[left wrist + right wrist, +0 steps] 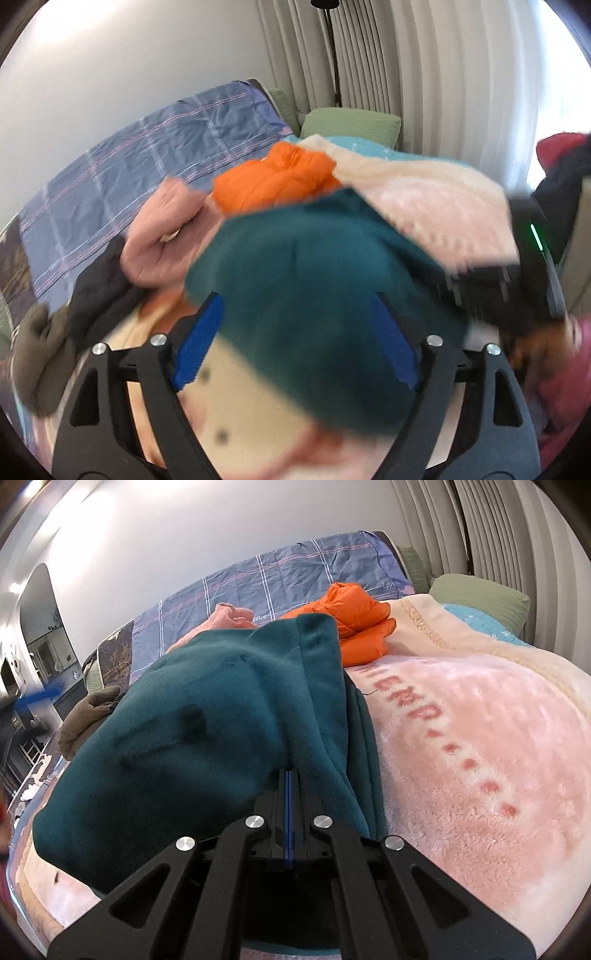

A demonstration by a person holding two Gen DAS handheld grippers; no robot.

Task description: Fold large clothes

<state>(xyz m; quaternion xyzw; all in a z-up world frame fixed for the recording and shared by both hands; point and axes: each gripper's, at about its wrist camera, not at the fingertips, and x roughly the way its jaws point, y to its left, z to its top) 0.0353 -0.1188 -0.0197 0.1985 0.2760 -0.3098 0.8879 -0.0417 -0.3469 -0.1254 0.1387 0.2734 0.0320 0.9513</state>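
Note:
A dark teal fleece garment (207, 716) lies bunched on a pink fluffy blanket (480, 720) on the bed. My right gripper (290, 775) is shut on a fold of the teal fleece near its right edge. In the blurred left wrist view, the teal garment (314, 277) fills the space between the blue pads (199, 339). My left gripper (297, 297) stands wide open around it, and the pads do not visibly press on the cloth. A black device with a green light (535, 240) shows at the right of that view.
An orange puffer jacket (354, 616) sits folded behind the teal garment. A pink garment (162, 236), a dark one (103, 291) and an olive-brown one (40, 350) lie at the left. A blue checked sheet (129, 155) and green pillows (480, 594) lie toward the wall.

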